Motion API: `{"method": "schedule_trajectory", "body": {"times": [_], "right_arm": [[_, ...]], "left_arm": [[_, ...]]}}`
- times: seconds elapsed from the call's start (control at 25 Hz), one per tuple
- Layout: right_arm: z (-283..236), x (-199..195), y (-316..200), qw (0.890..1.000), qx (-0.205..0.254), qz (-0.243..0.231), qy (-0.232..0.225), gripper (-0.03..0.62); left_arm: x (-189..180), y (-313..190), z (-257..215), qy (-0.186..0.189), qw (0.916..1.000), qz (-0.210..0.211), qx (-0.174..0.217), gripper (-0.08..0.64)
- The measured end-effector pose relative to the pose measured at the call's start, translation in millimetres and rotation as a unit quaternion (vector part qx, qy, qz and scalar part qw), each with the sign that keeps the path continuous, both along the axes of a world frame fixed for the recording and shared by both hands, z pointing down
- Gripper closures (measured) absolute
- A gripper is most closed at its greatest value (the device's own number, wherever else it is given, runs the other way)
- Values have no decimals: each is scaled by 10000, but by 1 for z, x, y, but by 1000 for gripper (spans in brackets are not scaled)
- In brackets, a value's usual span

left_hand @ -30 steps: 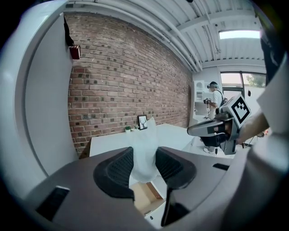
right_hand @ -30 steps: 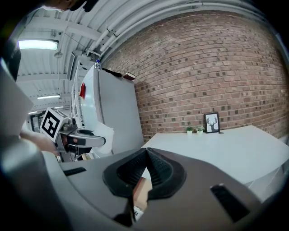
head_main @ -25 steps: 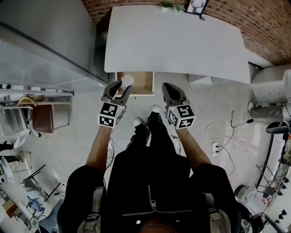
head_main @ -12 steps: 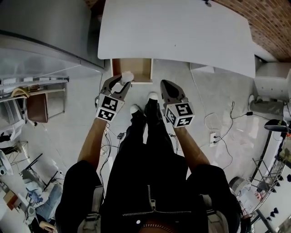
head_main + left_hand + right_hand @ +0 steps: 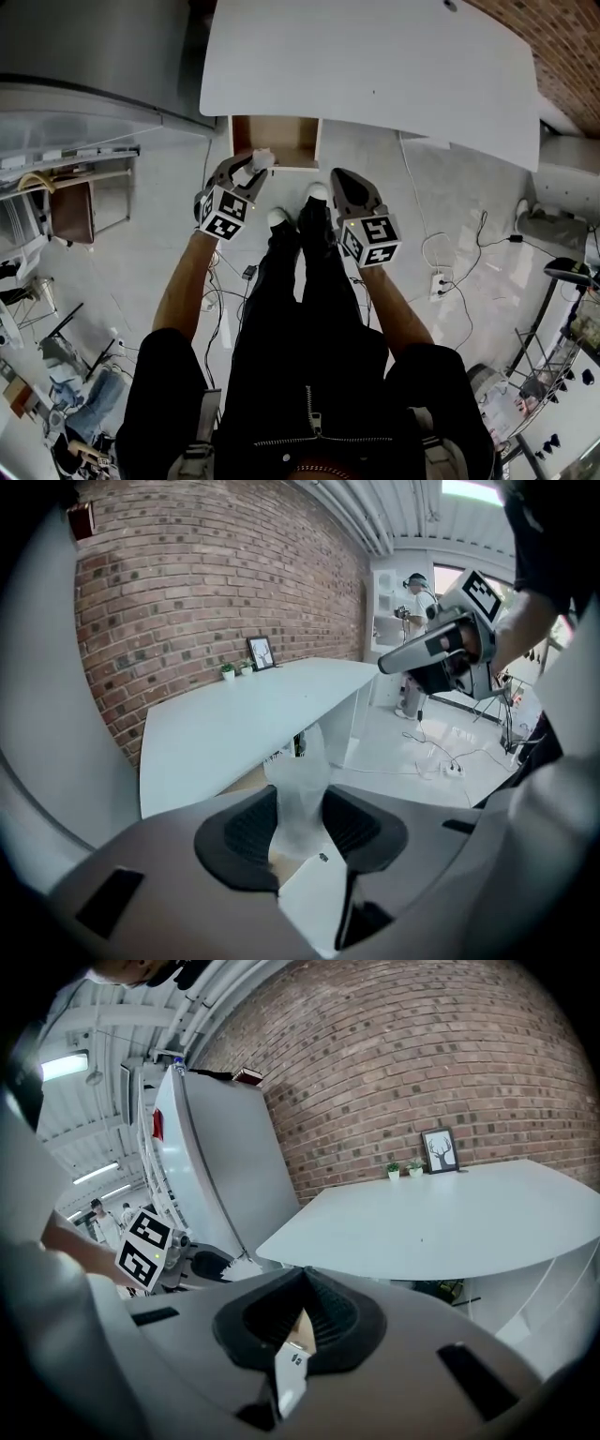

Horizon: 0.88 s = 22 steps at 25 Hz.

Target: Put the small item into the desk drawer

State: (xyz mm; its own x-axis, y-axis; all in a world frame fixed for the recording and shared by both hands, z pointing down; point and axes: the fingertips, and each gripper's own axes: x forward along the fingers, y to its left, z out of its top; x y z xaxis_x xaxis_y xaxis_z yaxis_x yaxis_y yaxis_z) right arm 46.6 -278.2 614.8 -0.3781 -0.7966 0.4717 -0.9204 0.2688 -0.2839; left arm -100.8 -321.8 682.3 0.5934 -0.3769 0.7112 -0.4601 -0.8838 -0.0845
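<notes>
Pinched between the pads of the left gripper (image 5: 246, 174): the small item (image 5: 299, 785) — whitish, translucent, crumpled, poking out past the jaw tips. Just ahead of those jaws and below them, the open desk drawer (image 5: 277, 141), wood-coloured inside, pulled out from under the near edge of the white desk (image 5: 375, 66). Item over the drawer's front edge in the head view, not lying inside. Off to the right of the loaded jaws, the right gripper (image 5: 343, 181) — jaws pressed together on nothing, aimed at the desk edge beside the drawer.
</notes>
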Motion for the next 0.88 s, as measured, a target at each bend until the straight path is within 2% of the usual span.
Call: {"method": "schedule_trajectory", "body": {"times": [0.48, 0.88], "right_arm": [[42, 1, -15, 9995, -264, -161, 16, 586], [71, 12, -15, 9990, -441, -103, 39, 586]], "left_arm": [[15, -18, 70, -615, 9959, 661, -82, 399], [28, -38, 149, -1476, 9785, 1432, -174, 399]]}}
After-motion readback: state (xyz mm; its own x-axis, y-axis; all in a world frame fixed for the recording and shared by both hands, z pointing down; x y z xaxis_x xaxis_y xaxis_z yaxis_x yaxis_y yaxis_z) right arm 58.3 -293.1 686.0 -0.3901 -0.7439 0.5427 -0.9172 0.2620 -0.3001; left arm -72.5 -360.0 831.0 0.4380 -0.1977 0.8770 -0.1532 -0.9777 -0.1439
